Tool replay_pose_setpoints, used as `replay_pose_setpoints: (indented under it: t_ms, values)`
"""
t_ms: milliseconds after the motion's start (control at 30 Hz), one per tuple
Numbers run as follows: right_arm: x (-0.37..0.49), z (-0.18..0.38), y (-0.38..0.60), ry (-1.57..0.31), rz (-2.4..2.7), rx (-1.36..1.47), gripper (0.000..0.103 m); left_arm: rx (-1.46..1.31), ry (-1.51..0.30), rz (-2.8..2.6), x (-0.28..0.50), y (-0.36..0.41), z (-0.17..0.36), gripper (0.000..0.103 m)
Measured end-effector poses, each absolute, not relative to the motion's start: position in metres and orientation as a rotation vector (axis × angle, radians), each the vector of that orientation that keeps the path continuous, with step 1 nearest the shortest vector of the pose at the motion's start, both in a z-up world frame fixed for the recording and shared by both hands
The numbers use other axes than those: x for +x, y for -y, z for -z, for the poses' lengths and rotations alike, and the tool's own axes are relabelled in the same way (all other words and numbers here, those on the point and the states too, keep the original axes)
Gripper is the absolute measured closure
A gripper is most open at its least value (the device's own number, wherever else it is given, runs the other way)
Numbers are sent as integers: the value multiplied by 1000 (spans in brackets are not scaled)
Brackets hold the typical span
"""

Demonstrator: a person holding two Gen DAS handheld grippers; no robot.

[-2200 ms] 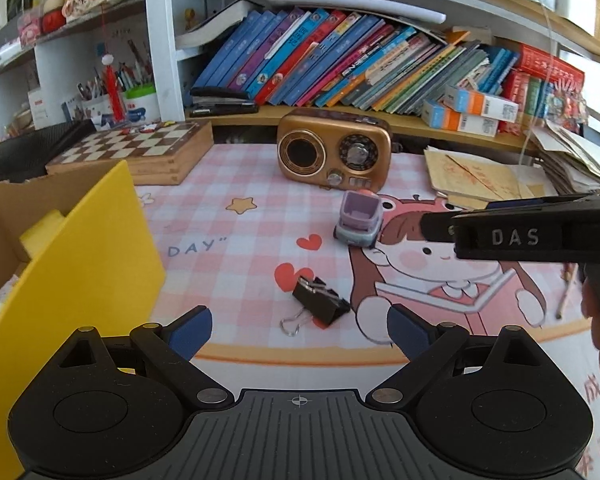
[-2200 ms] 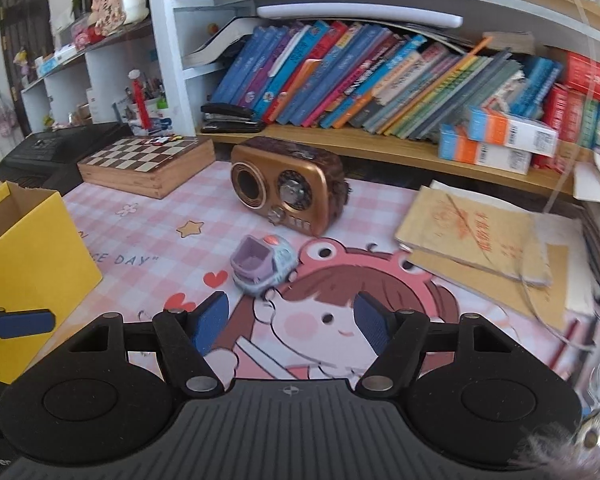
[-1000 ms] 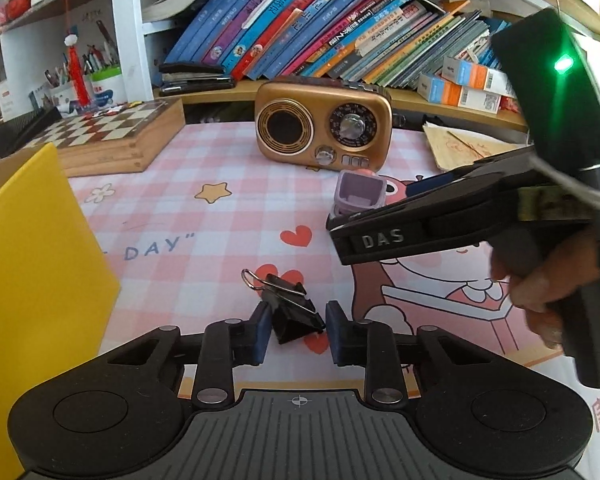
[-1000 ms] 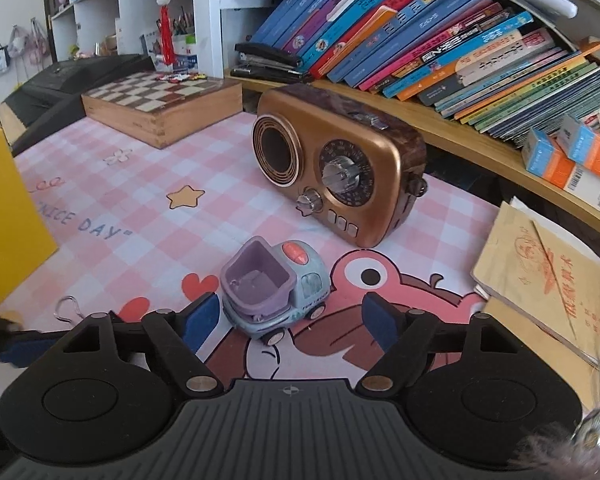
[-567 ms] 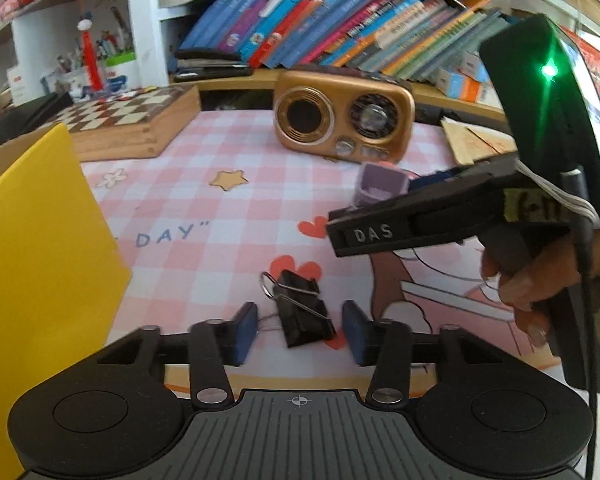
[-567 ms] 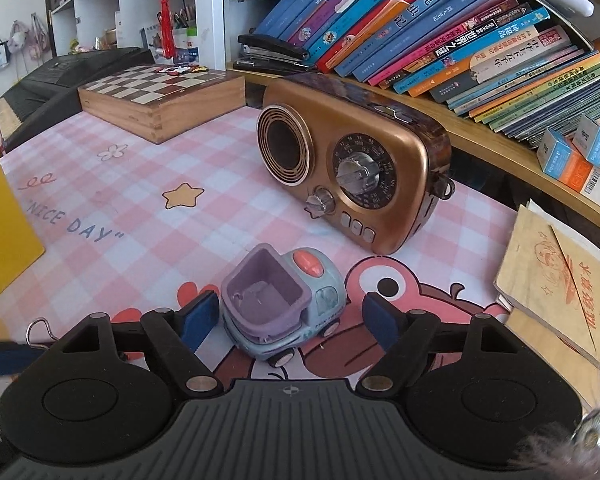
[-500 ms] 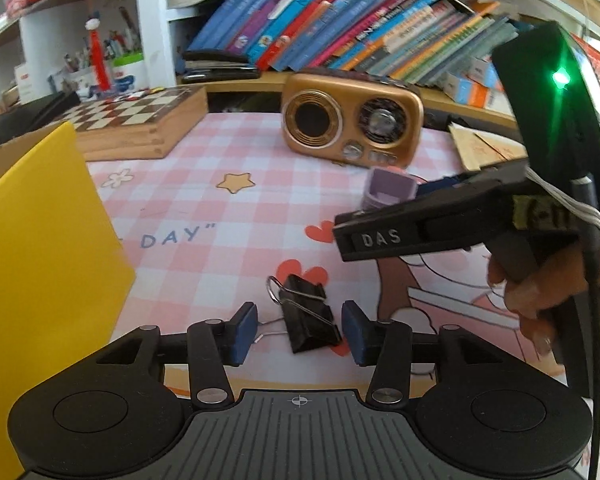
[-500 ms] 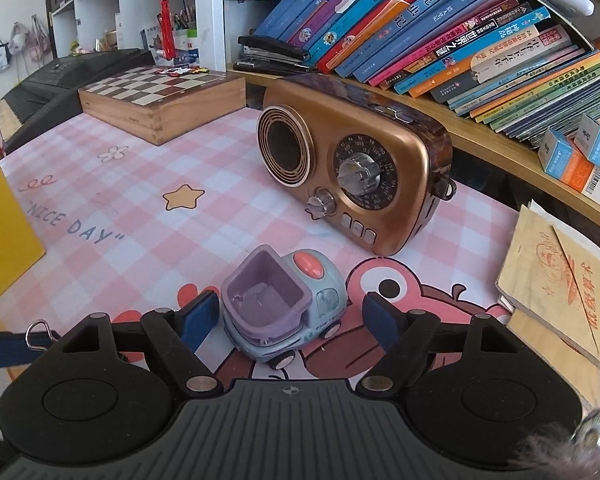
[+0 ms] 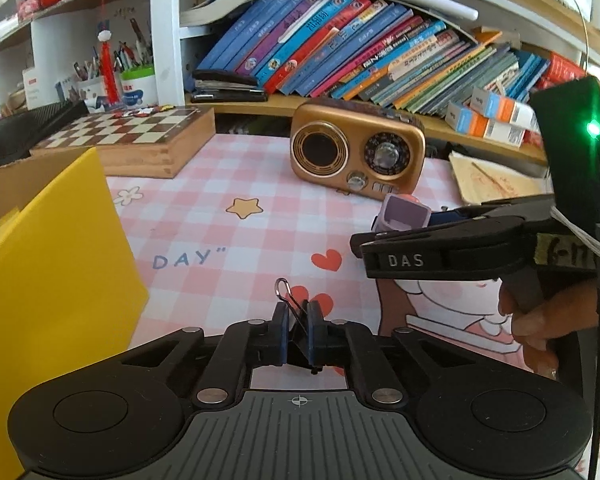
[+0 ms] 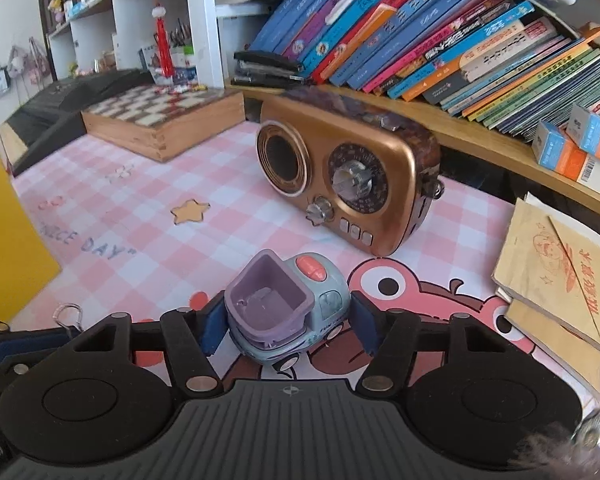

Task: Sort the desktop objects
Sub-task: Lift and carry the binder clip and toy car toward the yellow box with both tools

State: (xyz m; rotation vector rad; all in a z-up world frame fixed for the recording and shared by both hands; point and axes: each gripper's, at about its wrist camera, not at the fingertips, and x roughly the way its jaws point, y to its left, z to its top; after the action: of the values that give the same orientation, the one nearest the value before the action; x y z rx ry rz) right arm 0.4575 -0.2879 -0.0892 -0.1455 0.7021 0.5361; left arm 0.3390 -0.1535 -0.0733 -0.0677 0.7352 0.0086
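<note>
My left gripper (image 9: 296, 330) is shut on a black binder clip (image 9: 298, 326); its wire handle sticks up between the blue pads, above the pink checked mat (image 9: 204, 216). My right gripper (image 10: 286, 328) has its blue pads on both sides of a small purple-and-grey toy truck (image 10: 286, 312), close to it or touching; the truck rests on the mat (image 10: 140, 216). In the left wrist view the right gripper's black body (image 9: 460, 252) reaches in from the right, with the truck (image 9: 404, 216) at its tip. The clip's handle (image 10: 66, 314) shows at lower left in the right wrist view.
A yellow cardboard box (image 9: 48, 280) stands open at the left. A bronze retro radio (image 9: 356, 160) sits behind the truck. A wooden chessboard box (image 9: 136, 140) is at back left. Old booklets (image 10: 560, 280) lie at the right. A shelf of books (image 9: 360, 60) lines the back.
My left gripper has closed on the binder clip and raised it. My right gripper has moved forward around the toy truck and narrowed onto it.
</note>
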Motion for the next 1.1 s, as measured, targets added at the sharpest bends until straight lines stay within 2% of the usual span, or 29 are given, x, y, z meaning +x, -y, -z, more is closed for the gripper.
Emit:
replay_pose_setpoints:
  t_ms: [533, 1100]
  values:
    - [395, 63, 305, -696, -515, -101, 43, -187, -693, 14, 301, 136, 49, 96]
    - [298, 26, 337, -682, -461, -36, 43, -317, -585, 49, 227, 122, 4, 96]
